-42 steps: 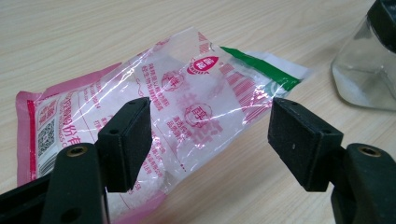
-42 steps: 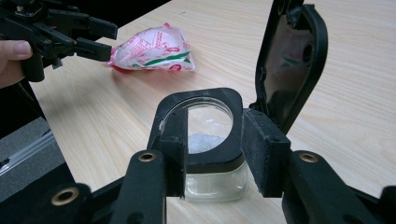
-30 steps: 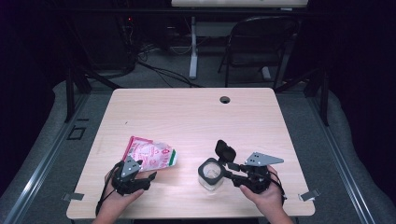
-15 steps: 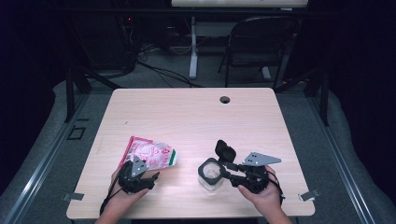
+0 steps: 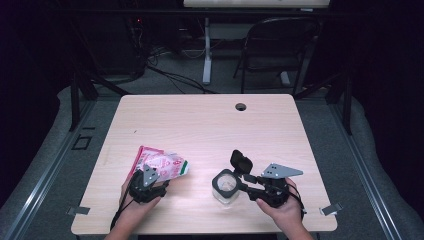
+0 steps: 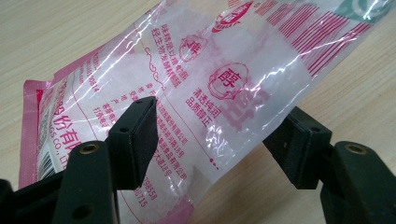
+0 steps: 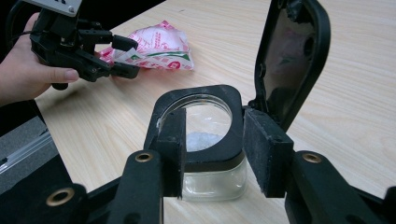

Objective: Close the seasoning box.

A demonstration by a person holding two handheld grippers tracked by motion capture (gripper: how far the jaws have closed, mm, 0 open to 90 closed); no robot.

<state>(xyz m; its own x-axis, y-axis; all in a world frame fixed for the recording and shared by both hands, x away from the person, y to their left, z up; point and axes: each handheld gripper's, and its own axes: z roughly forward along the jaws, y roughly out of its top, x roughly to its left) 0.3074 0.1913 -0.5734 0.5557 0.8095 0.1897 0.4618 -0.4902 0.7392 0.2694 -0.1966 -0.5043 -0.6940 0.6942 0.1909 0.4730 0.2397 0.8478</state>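
Two claws work near the front edge of the bench point(image 5: 200, 120). Our left claw point(image 6: 219, 144) has just been closing around the pink sugar pouch point(image 6: 205, 88), jaws not yet pressing it. Our right claw point(image 7: 212, 151) clasps the black collar of the glass jar point(image 7: 210, 179), its lid point(image 7: 292, 56) flipped upright.
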